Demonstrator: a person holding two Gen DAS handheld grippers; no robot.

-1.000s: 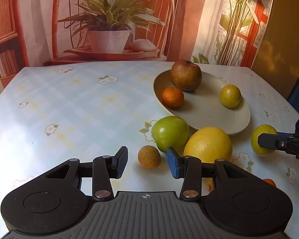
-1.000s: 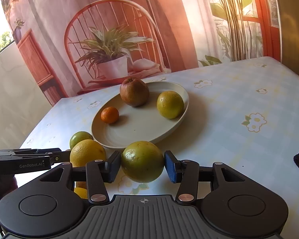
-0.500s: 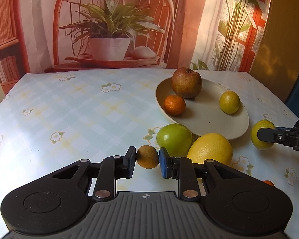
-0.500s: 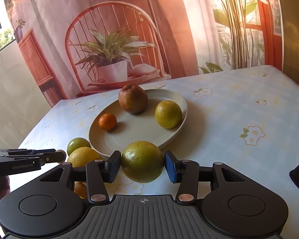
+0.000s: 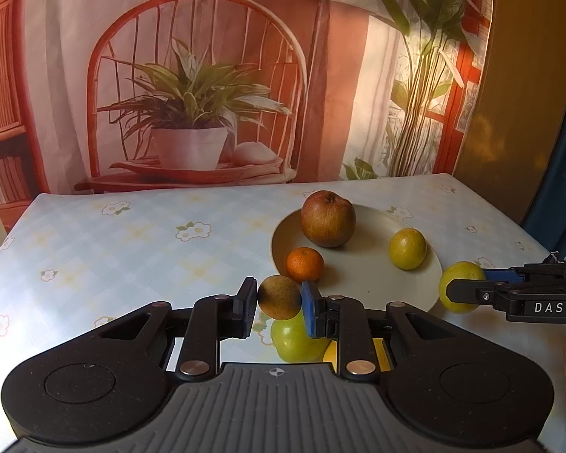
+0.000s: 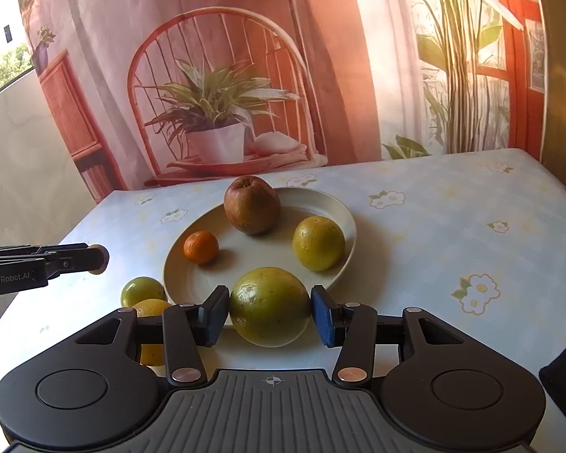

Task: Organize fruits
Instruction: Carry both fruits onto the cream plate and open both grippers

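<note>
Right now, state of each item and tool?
Left tool: shut on brown fruit, clear of the table.
Right tool: shut on big green fruit.
Plate: on table, holding apple, mandarin, lime.
Green apple: on table, off plate.
Yellow fruit: on table, off plate, partly hidden.

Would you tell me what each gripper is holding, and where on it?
Left gripper: small brown fruit, pinched at its sides. Right gripper: yellow-green citrus, gripped across its widest part.
</note>
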